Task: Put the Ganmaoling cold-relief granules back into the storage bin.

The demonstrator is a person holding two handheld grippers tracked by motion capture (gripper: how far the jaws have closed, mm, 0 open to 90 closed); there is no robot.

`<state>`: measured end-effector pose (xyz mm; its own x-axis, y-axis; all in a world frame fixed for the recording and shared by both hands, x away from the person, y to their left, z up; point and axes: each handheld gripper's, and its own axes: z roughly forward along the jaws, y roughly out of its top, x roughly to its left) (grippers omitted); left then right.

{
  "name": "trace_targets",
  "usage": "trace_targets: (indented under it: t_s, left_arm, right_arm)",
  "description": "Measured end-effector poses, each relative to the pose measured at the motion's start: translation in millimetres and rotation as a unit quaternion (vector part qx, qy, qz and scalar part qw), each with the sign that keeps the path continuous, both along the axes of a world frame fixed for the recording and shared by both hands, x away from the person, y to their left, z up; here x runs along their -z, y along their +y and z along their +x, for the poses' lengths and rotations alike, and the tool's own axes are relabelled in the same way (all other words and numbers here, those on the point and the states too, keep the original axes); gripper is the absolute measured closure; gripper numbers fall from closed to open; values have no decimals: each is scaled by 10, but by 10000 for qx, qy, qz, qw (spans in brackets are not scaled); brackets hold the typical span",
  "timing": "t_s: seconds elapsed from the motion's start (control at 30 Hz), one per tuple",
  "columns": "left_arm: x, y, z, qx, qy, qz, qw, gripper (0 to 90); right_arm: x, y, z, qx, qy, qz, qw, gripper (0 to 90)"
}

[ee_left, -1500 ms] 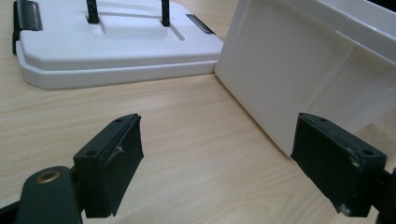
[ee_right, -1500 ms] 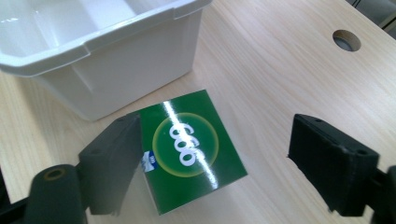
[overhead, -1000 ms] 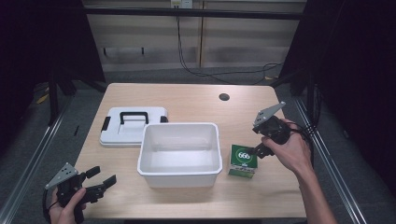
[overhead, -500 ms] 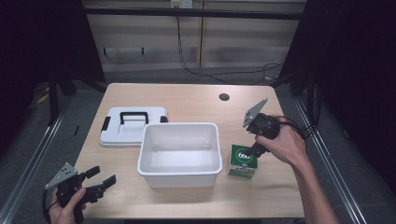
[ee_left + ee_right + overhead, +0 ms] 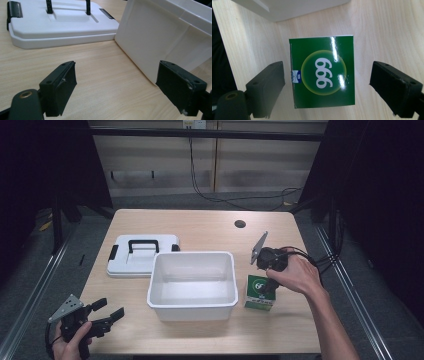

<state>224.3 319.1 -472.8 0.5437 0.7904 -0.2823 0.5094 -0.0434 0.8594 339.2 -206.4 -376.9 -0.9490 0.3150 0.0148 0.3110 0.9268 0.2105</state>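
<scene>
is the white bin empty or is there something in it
Empty: the high view shows the bin's bare white floor; its lid lies beside it.

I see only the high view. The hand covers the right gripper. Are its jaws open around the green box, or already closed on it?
Observer: Open. In the right gripper view the right gripper has one black jaw on each side of the glossy green cardboard box, with bare wood showing in both gaps.
Operator: What is printed on the top of the box?
Observer: A yellow-green circle with white digits, 999, and a small blue and white tag at one edge.
Operator: And is the left gripper close to something?
Observer: The left gripper is open above bare table; the outer wall of the white plastic bin is just ahead of one jaw, and the flat white lid with black handle lies beyond.
</scene>
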Motion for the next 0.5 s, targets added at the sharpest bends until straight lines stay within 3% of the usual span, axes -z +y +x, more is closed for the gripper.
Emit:
trace_targets:
  t_s: [0.3,0.5]
  left_arm:
    - [0,-1,2,13,-2,25,10000,159]
    - [2,-3,2,4,8,-2,10000,159]
  right_arm:
    - [152,-3,22,-49,199,-188,9996,107]
    - [241,16,39,-101,183,-378,9991,98]
